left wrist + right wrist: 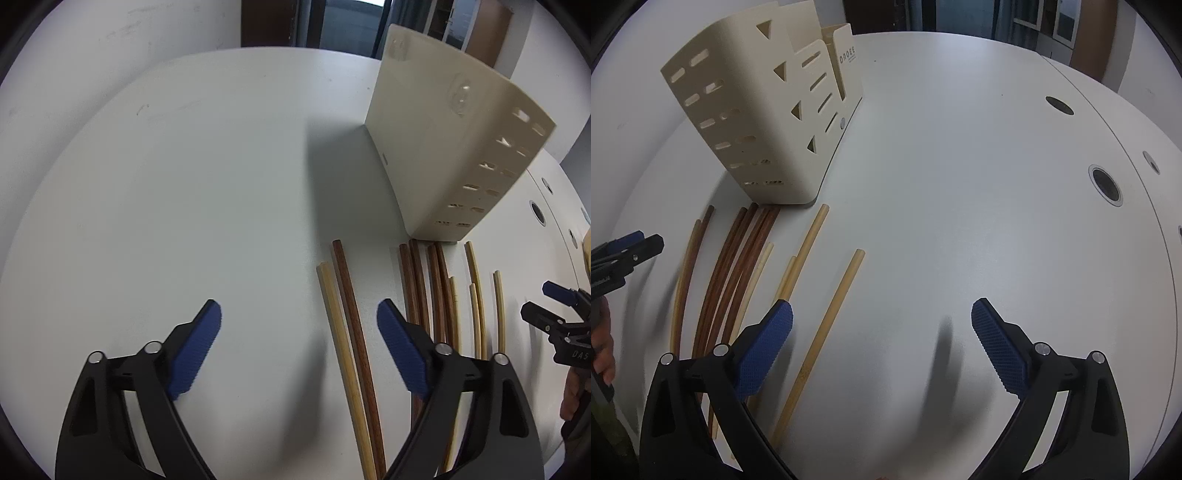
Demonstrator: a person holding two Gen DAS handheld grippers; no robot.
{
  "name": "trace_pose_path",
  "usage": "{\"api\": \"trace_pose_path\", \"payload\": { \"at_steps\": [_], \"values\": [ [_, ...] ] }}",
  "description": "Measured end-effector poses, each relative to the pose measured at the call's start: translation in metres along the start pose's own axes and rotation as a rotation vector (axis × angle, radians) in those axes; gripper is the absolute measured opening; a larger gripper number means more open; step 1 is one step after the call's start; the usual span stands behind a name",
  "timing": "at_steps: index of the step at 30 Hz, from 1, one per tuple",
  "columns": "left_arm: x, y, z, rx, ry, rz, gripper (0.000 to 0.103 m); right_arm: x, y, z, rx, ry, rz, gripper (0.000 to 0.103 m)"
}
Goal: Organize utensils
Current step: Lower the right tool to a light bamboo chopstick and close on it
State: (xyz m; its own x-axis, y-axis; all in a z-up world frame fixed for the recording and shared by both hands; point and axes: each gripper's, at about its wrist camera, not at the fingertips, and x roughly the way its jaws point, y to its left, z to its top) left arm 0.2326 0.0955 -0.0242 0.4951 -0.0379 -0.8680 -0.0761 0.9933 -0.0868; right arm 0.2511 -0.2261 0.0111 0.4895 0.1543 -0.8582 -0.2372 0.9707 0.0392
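Note:
Several chopsticks lie side by side on the white table (184, 166) in front of a cream slotted utensil holder (436, 147) (757, 110). My left gripper (299, 314) is open just above the table. One light chopstick (334, 314) and one dark chopstick (351, 306) lie between its fingers, close to the right pad, untouched. More dark chopsticks (417, 280) and light ones (476, 280) lie to its right. My right gripper (882, 306) is open and empty over bare table; a light chopstick (834, 314) lies just inside its left finger, and the dark bundle (738, 258) lies further left.
Each gripper shows at the edge of the other's view: the right one (541, 299) and the left one (650, 239), with a hand behind it. Round cable holes (1104, 184) and a seam mark the table's right side. The holder has several upright compartments.

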Motion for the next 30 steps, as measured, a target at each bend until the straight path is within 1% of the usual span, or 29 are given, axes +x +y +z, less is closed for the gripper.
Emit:
{"api": "trace_pose_path", "payload": {
  "at_steps": [3, 8, 10, 11, 14, 15, 17, 20, 23, 25, 27, 29, 30],
  "values": [
    [0.01, 0.002, 0.004, -0.013, 0.023, -0.008, 0.078, 0.006, 0.004, 0.003, -0.001, 0.02, -0.003, 0.089],
    [0.017, 0.001, 0.008, -0.006, 0.04, 0.015, 0.071, 0.014, 0.01, 0.006, 0.003, 0.048, -0.013, 0.088],
    [0.019, 0.001, 0.008, -0.006, 0.044, 0.017, 0.07, 0.015, 0.013, 0.006, -0.001, 0.054, -0.016, 0.085],
    [0.02, 0.001, 0.008, -0.005, 0.046, 0.018, 0.07, 0.016, 0.016, 0.006, -0.005, 0.057, -0.019, 0.081],
    [0.026, -0.001, 0.008, -0.003, 0.053, 0.01, 0.064, 0.017, 0.02, 0.005, -0.001, 0.07, -0.013, 0.063],
    [0.027, -0.001, 0.008, -0.001, 0.056, 0.009, 0.062, 0.018, 0.022, 0.003, 0.001, 0.077, -0.016, 0.061],
    [0.03, -0.002, 0.008, 0.006, 0.061, 0.016, 0.061, 0.02, 0.023, 0.004, -0.003, 0.078, -0.022, 0.059],
    [0.033, -0.003, 0.008, 0.013, 0.064, 0.028, 0.056, 0.02, 0.027, 0.003, -0.009, 0.079, -0.035, 0.052],
    [0.037, -0.008, 0.01, 0.029, 0.061, 0.041, 0.053, 0.018, 0.033, 0.0, -0.024, 0.08, -0.046, 0.045],
    [0.037, -0.012, 0.01, 0.046, 0.061, 0.057, 0.048, 0.017, 0.038, -0.001, -0.031, 0.082, -0.049, 0.038],
    [0.038, -0.014, 0.013, 0.055, 0.062, 0.069, 0.039, 0.015, 0.041, -0.003, -0.036, 0.085, -0.046, 0.022],
    [0.036, -0.016, 0.011, 0.065, 0.067, 0.065, 0.023, 0.013, 0.047, -0.005, -0.037, 0.09, -0.037, 0.014],
    [0.034, -0.018, 0.01, 0.064, 0.072, 0.063, 0.02, 0.013, 0.049, -0.006, -0.039, 0.091, -0.03, 0.013]
  ]
}}
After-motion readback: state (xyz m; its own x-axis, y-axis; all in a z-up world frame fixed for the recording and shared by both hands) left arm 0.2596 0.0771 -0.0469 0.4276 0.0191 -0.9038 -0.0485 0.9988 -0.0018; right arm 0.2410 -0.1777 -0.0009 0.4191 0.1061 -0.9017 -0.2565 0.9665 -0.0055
